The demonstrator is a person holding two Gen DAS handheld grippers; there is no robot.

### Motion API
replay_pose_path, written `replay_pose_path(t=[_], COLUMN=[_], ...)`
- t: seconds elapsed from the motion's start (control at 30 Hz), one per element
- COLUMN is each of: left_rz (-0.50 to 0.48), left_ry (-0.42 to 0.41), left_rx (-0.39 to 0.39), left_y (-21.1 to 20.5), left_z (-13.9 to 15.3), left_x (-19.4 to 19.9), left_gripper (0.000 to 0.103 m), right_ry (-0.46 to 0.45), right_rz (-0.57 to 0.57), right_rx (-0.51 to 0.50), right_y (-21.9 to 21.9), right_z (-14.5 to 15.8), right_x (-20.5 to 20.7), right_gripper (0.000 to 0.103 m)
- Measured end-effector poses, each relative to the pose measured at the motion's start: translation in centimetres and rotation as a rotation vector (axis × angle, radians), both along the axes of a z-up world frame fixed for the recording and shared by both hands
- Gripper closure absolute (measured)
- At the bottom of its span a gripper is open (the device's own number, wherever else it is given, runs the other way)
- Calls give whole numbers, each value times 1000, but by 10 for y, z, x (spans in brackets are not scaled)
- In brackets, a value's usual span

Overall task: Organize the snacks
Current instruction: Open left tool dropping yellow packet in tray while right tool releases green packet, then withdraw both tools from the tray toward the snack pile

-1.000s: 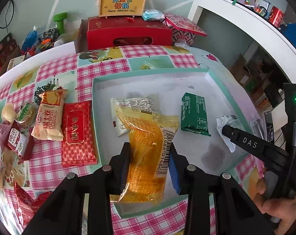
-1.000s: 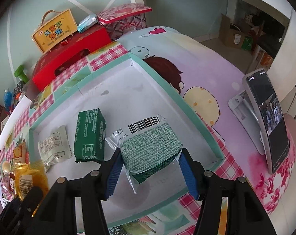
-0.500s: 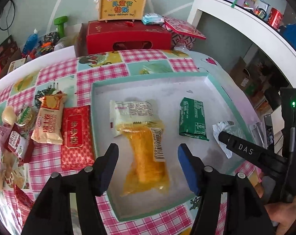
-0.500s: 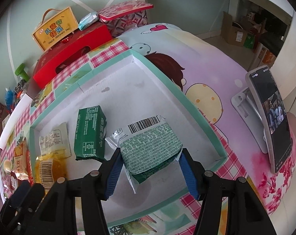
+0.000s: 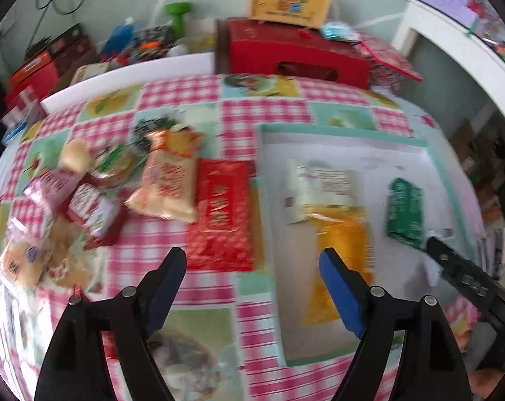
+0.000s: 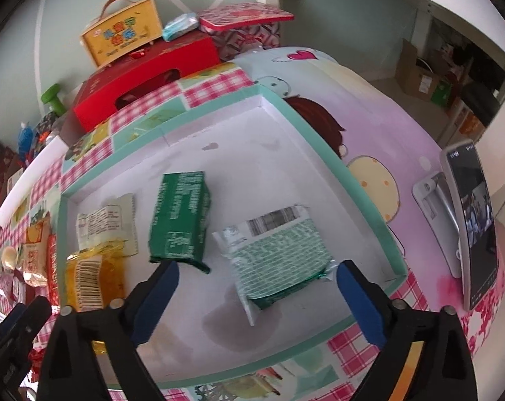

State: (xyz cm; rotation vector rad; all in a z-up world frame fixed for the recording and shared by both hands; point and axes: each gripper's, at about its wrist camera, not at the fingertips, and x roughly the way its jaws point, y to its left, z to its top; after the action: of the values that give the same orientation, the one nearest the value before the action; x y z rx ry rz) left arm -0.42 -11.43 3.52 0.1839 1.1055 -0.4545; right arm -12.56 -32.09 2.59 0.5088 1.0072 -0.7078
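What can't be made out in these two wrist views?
- Left wrist view: motion blur makes print on the red packet and loose snacks unreadable.
- Left wrist view: right gripper's finger covers the pale green packet.
- Right wrist view: yellow packet, lower end behind the gripper's finger.
- Phone: screen too small.

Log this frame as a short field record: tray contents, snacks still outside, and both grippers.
tray: holds four packets
in tray: yellow packet, white packet, dark green packet, pale green packet
outside tray: red packet, beige packet, small snacks pile
left gripper: opening, nothing between pads
right gripper: opening, pale green packet released
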Motion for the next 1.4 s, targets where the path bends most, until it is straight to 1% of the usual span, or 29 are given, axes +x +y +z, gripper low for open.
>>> replay_pose_path(t=[0.03,0.1,0.13,0.23,0.5,0.57,0.7,0.83,0.93,1.03,1.13,1.3,1.4], left_rz=[16,50,64,95,102,104,140,187,221,227,241,301,305], left_ry=[-1,-6,-7,-7,-10,-24,-49,-44,-36,-20,-11,-4,10], left_rx=[11,29,32,27,21,39,109,122,110,80,79,61,47], left_y=[4,13,17,29,50,58,80,105,122,134,145,168,174], left_z=[-1,-1,-1,1,10,12,12,12,14,13,11,12,10], left_x=[2,6,8,12,15,15,16,21,25,26,27,33,35], left_gripper=[20,19,17,17,17,17,17,17,17,17,17,17,17], right_ry=[-9,-37,-65,-106,-95,-89,-92,-91,-88,-80,-68,-43,-32], right_rz=[8,16,26,55,120,153,216,297,349,406,430,450,472], right_rx=[-9,-27,-31,-23,-56,-62,-50,-36,-22,-8,-21,-36,-40], right_y=[4,10,14,23,53,64,87,117,137,158,171,188,200], right_z=[3,11,17,26,33,34,33,31,28,25,23,18,14], right_x=[1,2,3,7,21,27,38,51,58,65,68,75,81], right_gripper=[0,0,0,0,0,0,0,0,0,0,0,0,0])
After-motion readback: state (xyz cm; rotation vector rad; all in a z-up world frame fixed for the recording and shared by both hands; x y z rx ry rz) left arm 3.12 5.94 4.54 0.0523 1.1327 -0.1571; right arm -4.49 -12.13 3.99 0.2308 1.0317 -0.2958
